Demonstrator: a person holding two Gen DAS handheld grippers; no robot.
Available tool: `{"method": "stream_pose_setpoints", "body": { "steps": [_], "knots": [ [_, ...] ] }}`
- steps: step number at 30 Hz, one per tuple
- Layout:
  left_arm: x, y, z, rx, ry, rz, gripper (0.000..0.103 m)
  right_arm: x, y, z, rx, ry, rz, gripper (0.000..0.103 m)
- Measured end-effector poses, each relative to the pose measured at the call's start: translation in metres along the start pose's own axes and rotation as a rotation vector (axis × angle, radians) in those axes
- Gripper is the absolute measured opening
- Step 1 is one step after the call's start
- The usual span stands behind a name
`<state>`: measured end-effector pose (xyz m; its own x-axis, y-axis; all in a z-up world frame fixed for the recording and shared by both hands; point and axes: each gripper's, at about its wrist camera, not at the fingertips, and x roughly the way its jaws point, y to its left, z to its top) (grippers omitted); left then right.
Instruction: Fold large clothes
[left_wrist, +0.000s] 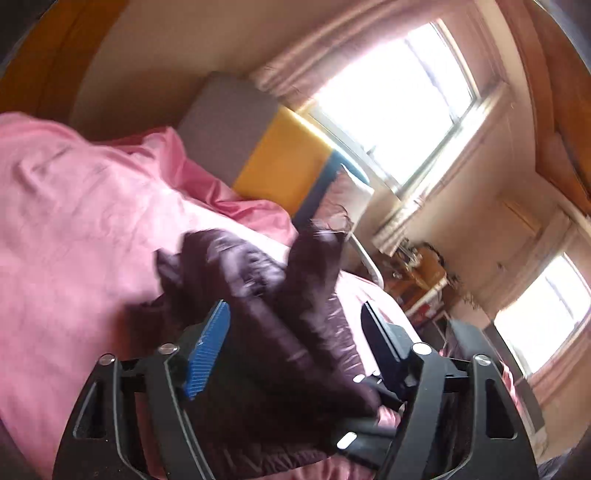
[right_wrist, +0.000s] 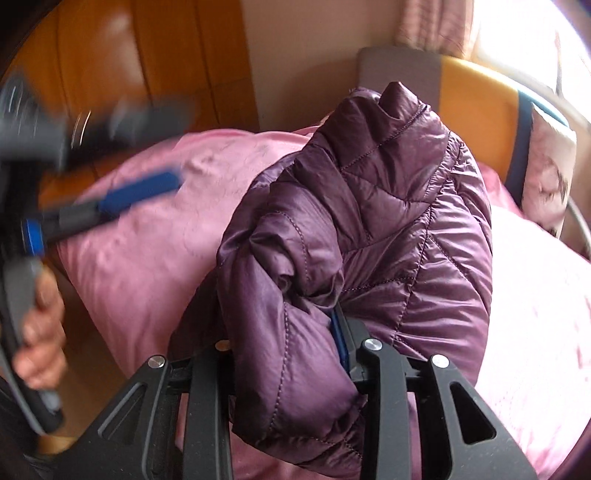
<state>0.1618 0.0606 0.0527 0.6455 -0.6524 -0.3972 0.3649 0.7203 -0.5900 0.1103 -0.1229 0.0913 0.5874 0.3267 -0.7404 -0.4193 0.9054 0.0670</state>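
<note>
Purple quilted jacket (right_wrist: 354, 236) bunched above pink bed (right_wrist: 140, 236), long axis running away from camera. Right gripper (right_wrist: 295, 343) fingers clamped on jacket. Left gripper (left_wrist: 295, 328) fingers apart.

The right gripper (right_wrist: 295, 354) is closed tight, its two fingers squeezed together around a thick fold, and only a thin strip of one blue pad (right_wrist: 341, 345) shows. The left gripper (left_wrist: 295, 332) has its fingers wide apart, with a blue pad (left_wrist: 208, 349) visible on one finger. In the right wrist view the left gripper (right_wrist: 147, 155) appears blurred at the left side, and a bare hand (right_wrist: 40, 332) grips its handle.
</note>
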Motion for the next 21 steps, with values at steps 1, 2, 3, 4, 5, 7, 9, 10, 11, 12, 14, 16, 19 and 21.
{"method": "stream_pose_setpoints", "body": {
  "steps": [1, 2, 3, 4, 5, 7, 9, 10, 11, 12, 14, 16, 19, 21],
  "knots": [
    [0.009, -0.003, 0.004, 0.012, 0.03, -0.001, 0.076, 0.0, 0.007, -0.003, -0.031, -0.001, -0.013, 0.031],
    [0.012, -0.004, 0.005, 0.018, 0.047, 0.003, 0.076, 0.001, 0.007, -0.005, -0.051, -0.002, -0.021, 0.031],
    [0.022, -0.004, 0.008, 0.027, 0.076, 0.014, 0.076, 0.002, 0.009, -0.006, -0.074, -0.004, -0.029, 0.032],
    [0.033, -0.003, 0.011, 0.03, 0.108, 0.029, 0.076, 0.004, 0.01, -0.007, -0.09, -0.007, -0.036, 0.032],
    [0.04, 0.001, 0.013, 0.027, 0.129, 0.033, 0.076, 0.004, 0.012, -0.01, -0.108, -0.011, -0.043, 0.032],
    [0.063, 0.012, 0.018, -0.025, 0.216, 0.043, 0.074, 0.005, 0.013, -0.015, -0.127, -0.018, -0.046, 0.033],
    [0.077, 0.023, 0.016, -0.071, 0.274, 0.033, 0.059, 0.002, 0.007, -0.019, -0.133, -0.024, -0.041, 0.035],
    [0.081, 0.024, 0.012, -0.086, 0.298, 0.036, 0.043, 0.008, 0.019, -0.026, -0.132, -0.028, -0.033, 0.036],
    [0.085, 0.024, 0.011, -0.093, 0.31, 0.042, 0.038, 0.009, 0.019, -0.028, -0.127, -0.032, -0.015, 0.04],
    [0.087, 0.027, 0.01, -0.092, 0.315, 0.049, 0.028, 0.005, 0.015, -0.029, -0.117, -0.038, 0.025, 0.048],
    [0.088, 0.025, 0.009, -0.083, 0.318, 0.056, 0.02, -0.006, 0.005, -0.03, -0.085, -0.05, 0.149, 0.063],
    [0.09, 0.027, 0.009, -0.084, 0.32, 0.055, 0.019, -0.026, -0.014, -0.033, -0.035, -0.071, 0.289, 0.07],
    [0.087, 0.028, 0.012, -0.085, 0.324, 0.051, 0.018, -0.052, -0.054, -0.041, 0.057, -0.103, 0.383, 0.072],
    [0.088, 0.029, 0.012, -0.087, 0.327, 0.046, 0.018, -0.065, -0.088, -0.051, 0.126, -0.121, 0.374, 0.071]
  ]
}}
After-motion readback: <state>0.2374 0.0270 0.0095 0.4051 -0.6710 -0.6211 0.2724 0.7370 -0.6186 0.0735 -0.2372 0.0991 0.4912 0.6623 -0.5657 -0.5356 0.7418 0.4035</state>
